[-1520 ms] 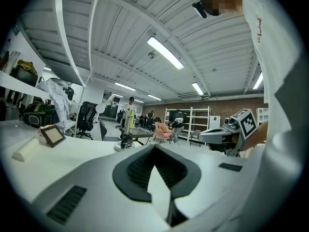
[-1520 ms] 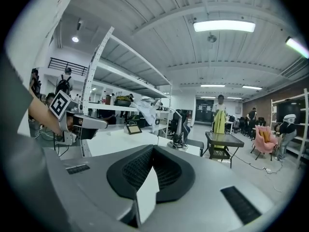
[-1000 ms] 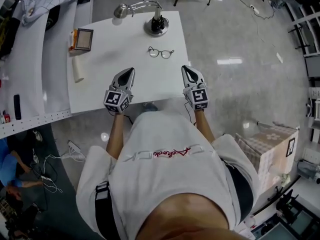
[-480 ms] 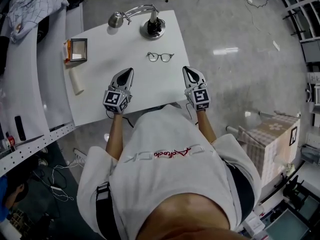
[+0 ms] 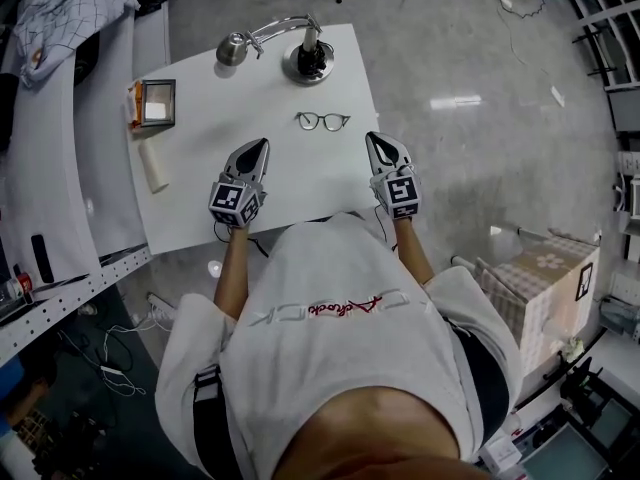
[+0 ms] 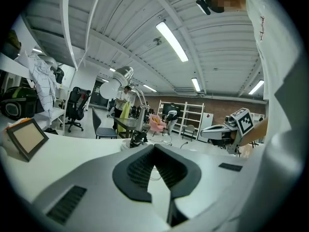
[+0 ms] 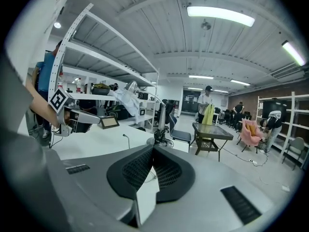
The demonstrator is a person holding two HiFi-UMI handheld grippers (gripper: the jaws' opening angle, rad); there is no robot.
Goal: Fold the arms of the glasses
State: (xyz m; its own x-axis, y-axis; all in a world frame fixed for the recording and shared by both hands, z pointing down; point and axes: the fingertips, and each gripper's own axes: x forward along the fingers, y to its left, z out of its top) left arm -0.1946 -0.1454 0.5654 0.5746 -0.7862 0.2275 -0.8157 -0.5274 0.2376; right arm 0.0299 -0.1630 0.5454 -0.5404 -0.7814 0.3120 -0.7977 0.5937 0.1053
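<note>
Dark, thin-rimmed glasses (image 5: 322, 121) lie on the white rectangular bench (image 5: 215, 203), on its far half and towards the right edge, apart from everything else on it. Whether their arms are open or folded is too small to tell from the head view. Beyond the glasses stands a silver desk lamp with a round base (image 5: 308, 56), its curved neck reaching left. Near the bench's left edge sit a small framed panel (image 5: 156, 103) and, nearer the person, a white cylinder lying on its side (image 5: 153, 164).

Both hand-held tools hover over the near half of the bench, pointing away from the person and well short of the glasses. The left tongs (image 5: 260, 144) are clenched, tips meeting with nothing between them, as the left gripper view shows (image 6: 154, 148). The right tongs (image 5: 374, 138) are likewise clenched and empty (image 7: 153, 149). The glasses lie between the two lines of aim, slightly closer to the right tongs
</note>
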